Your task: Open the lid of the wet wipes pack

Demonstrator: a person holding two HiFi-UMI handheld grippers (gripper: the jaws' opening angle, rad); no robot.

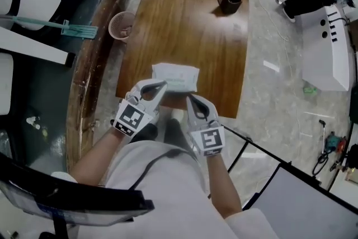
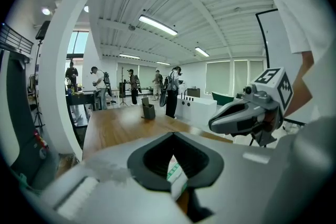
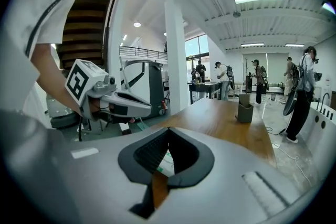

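The white wet wipes pack [image 1: 175, 77] lies flat at the near edge of the wooden table [image 1: 184, 19]. My left gripper [image 1: 163, 86] comes at the pack's near left side, its tips at the pack's edge. Just short of the near right corner sits my right gripper [image 1: 189, 97]. In the left gripper view the jaws meet at the tip, shut, and a strip of the pack [image 2: 176, 174] shows through the gap behind them. The right gripper view shows the same: tips together and the pack [image 3: 167, 163] behind. Neither gripper holds anything.
A dark holder [image 1: 230, 0] stands far back on the table. A pink wastebasket [image 1: 121, 25] and a mop [image 1: 78, 29] are on the floor at the left, and white equipment [image 1: 327, 47] at the right. Several people stand in the far background.
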